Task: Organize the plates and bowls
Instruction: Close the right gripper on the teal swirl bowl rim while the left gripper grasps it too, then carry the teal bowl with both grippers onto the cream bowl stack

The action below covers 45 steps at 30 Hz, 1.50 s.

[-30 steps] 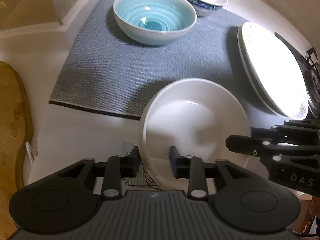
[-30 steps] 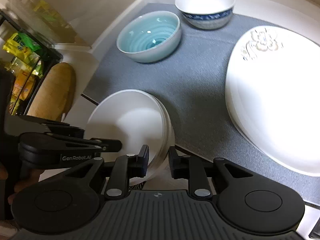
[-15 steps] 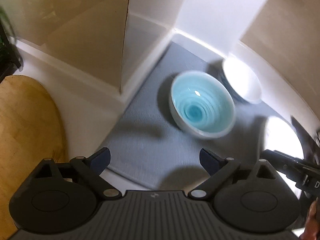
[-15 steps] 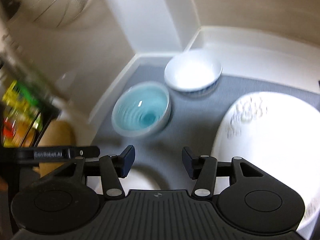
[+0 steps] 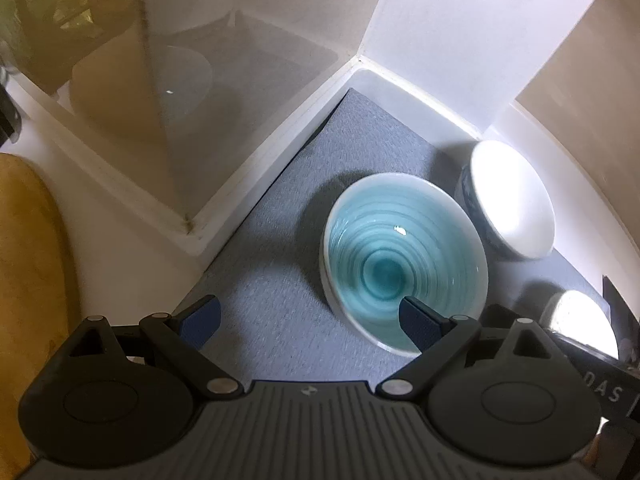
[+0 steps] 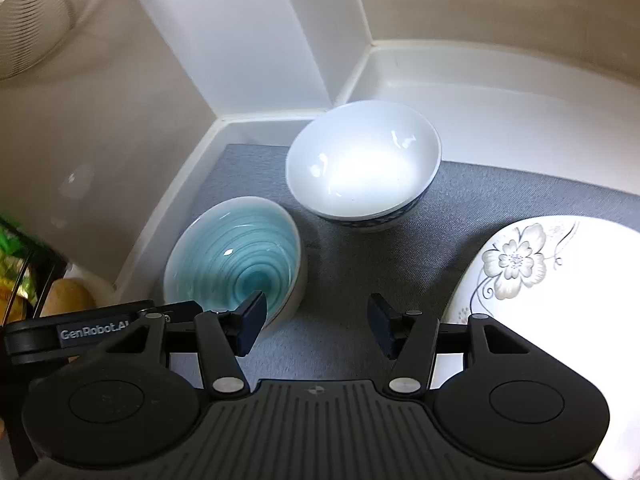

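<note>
Turquoise bowl (image 5: 404, 260) ahead of spread left claw (image 5: 310, 320).

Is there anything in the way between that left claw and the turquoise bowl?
Nothing visible. The left gripper is open just above the mat, and only bare mat lies between it and the turquoise bowl. The white bowl sits beyond it.

A glossy glazed turquoise bowl (image 5: 404, 264) and a shiny white bowl (image 6: 362, 164) with a blue-patterned outside sit on a grey woven cloth mat (image 6: 480, 200), matt and finely textured. The flower-printed plate (image 6: 552, 280) gleams smooth. A matt wooden board (image 5: 28, 248) lies on the smooth white surface (image 5: 120, 248).
</note>
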### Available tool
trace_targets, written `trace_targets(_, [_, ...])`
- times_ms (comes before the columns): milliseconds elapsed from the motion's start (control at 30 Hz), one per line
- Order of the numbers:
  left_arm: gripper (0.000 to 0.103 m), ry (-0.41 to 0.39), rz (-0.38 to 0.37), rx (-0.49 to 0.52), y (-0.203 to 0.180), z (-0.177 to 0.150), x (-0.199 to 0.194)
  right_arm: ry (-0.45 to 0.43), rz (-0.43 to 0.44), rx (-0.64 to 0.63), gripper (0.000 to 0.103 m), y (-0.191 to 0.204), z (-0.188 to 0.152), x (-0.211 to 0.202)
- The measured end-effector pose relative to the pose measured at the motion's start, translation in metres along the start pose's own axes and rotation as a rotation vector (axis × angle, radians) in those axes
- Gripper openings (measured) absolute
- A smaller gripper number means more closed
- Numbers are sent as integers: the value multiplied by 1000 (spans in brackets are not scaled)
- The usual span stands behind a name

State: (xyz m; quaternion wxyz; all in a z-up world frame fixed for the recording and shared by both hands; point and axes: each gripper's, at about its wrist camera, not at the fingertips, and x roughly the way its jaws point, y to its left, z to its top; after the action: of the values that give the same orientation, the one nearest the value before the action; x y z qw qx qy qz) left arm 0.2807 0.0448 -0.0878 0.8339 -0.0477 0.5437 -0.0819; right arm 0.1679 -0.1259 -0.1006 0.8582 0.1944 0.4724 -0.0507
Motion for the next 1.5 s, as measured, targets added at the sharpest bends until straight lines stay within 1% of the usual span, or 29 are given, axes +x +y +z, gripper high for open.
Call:
trace_targets(333, [97, 13, 25, -73, 5, 11, 16, 32, 31, 53, 60, -6, 11, 33])
trace_targets(667, [98, 31, 39, -100, 9, 16, 27, 62, 4, 36, 59, -3, 17, 56])
trace_targets(767, [98, 34, 48, -100, 8, 16, 28, 57, 0, 22, 58, -3, 19, 58])
trace_targets(800, [97, 32, 49, -94, 6, 15, 27, 57, -1, 15, 56, -2, 19, 58])
trace_targets(833, [97, 30, 46, -84, 4, 16, 26, 57, -2, 9, 48, -2, 20, 59])
trace_targets(867, [88, 28, 38, -69, 1, 15, 26, 56, 4, 3, 41, -2, 20, 59])
trace_targets(900, [77, 28, 31, -52, -2, 15, 26, 64, 23, -3, 29, -1, 20, 59])
trace_targets(933, [71, 26, 29, -35, -5, 15, 25, 67, 43, 0, 22, -1, 20, 59])
trace_targets(1000, [44, 37, 7, -17, -8, 14, 27, 65, 62, -17, 13, 3, 19, 57])
trace_targets(1033, [38, 47, -2, -18, -8, 14, 27, 61, 54, -30, 13, 6, 19, 55])
trace_targets(1067, [26, 47, -8, -19, -8, 13, 27, 60, 44, -43, 13, 9, 19, 55])
trace_targets(1100, [23, 49, -24, -20, -9, 11, 27, 62, 40, -51, 13, 10, 18, 54])
trace_targets(1167, [22, 56, -30, -23, -9, 8, 26, 73, 38, -51, 13, 9, 17, 52])
trace_targets(1300, [22, 62, -46, 21, -12, 0, 22, 87, 29, -51, 13, 8, 14, 48])
trace_targets(1500, [23, 45, -61, 57, -16, -8, 10, 77, 25, -54, 13, 11, 10, 39])
